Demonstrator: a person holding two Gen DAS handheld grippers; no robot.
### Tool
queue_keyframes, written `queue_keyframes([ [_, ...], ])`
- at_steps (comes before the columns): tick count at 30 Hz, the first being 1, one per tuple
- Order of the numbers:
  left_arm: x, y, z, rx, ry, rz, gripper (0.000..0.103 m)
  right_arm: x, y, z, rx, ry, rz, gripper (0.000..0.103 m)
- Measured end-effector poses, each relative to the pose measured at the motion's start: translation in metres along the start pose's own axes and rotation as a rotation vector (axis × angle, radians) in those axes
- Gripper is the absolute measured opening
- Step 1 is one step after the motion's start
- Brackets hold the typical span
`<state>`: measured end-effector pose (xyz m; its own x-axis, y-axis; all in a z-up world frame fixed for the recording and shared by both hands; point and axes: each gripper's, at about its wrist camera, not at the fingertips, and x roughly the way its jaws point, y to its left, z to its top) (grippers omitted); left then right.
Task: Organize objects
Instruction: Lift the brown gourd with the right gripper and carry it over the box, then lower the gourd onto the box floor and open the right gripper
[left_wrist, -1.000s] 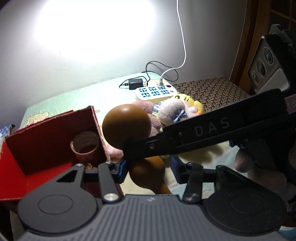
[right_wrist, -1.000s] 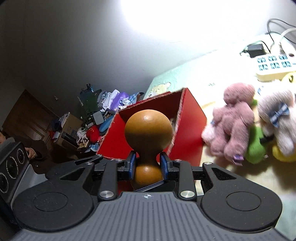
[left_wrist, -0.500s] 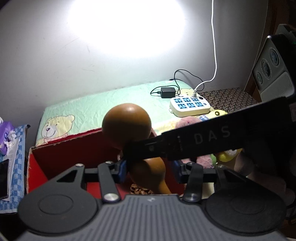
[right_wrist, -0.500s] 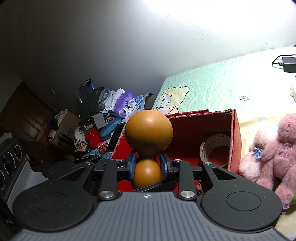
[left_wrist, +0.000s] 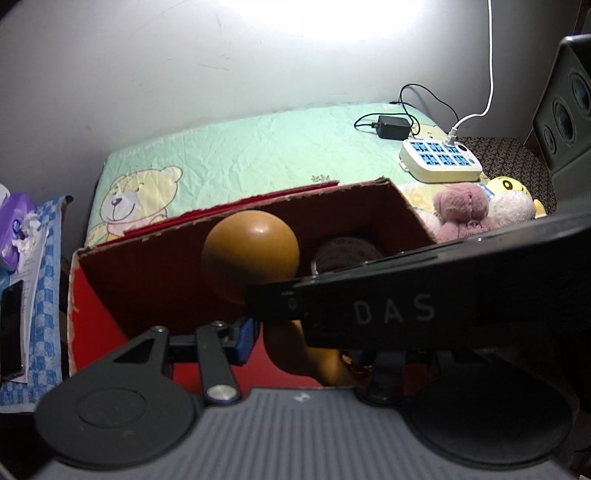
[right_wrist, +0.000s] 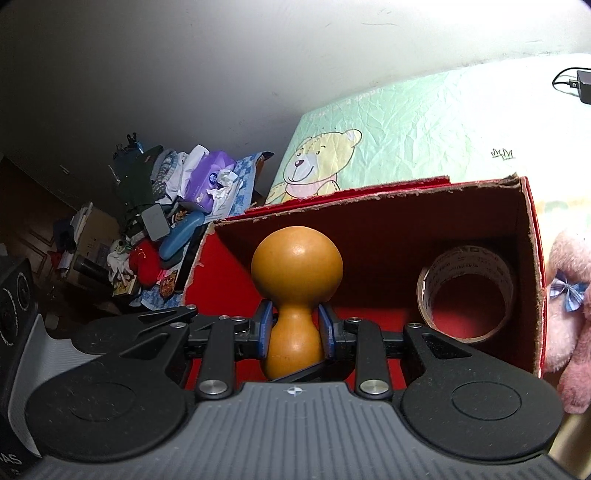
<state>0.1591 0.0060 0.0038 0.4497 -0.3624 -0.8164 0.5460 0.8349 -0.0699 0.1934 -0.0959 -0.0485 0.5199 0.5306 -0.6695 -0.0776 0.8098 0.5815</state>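
R gripper (right_wrist: 293, 330) pinches gourd (right_wrist: 295, 273) at its narrow waist, held over red box (right_wrist: 533, 280), left of tape roll (right_wrist: 465, 291). L gripper (left_wrist: 306, 341) straddles gourd's lower bulb; contact unclear. Risk: smooth, round waist could swivel in pads and drop crooked onto near wall.

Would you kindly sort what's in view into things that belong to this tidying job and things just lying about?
Job: gourd held in the right gripper; red box; tape roll; pink plush bear.

Lying about: power strip; charger; tissue pack.
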Motion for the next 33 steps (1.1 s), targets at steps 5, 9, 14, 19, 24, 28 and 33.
queue_keyframes([
  [5,0.022,0.004,-0.005,0.014,0.070,-0.003,0.049,0.014,-0.009,-0.001,0.038,0.041,-0.026,0.029],
  [9,0.036,0.006,-0.008,0.023,0.122,-0.004,0.050,0.026,-0.015,-0.001,0.065,0.072,-0.055,0.028],
  [14,0.052,0.009,-0.010,0.032,0.186,0.022,0.051,0.035,-0.024,-0.003,0.092,0.085,-0.108,0.012],
  [19,0.058,0.011,-0.013,0.060,0.207,0.061,0.051,0.036,-0.041,-0.006,0.173,0.086,-0.098,0.013],
  [24,0.049,0.024,-0.016,0.035,0.183,0.077,0.051,0.026,-0.046,-0.006,0.201,0.064,-0.068,0.014],
  [28,0.039,0.042,-0.022,-0.012,0.153,0.124,0.051,0.017,-0.038,0.002,0.175,0.037,-0.037,0.014],
  [33,0.031,0.059,-0.027,-0.070,0.133,0.150,0.051,0.033,-0.018,0.010,0.118,0.112,0.025,0.018],
])
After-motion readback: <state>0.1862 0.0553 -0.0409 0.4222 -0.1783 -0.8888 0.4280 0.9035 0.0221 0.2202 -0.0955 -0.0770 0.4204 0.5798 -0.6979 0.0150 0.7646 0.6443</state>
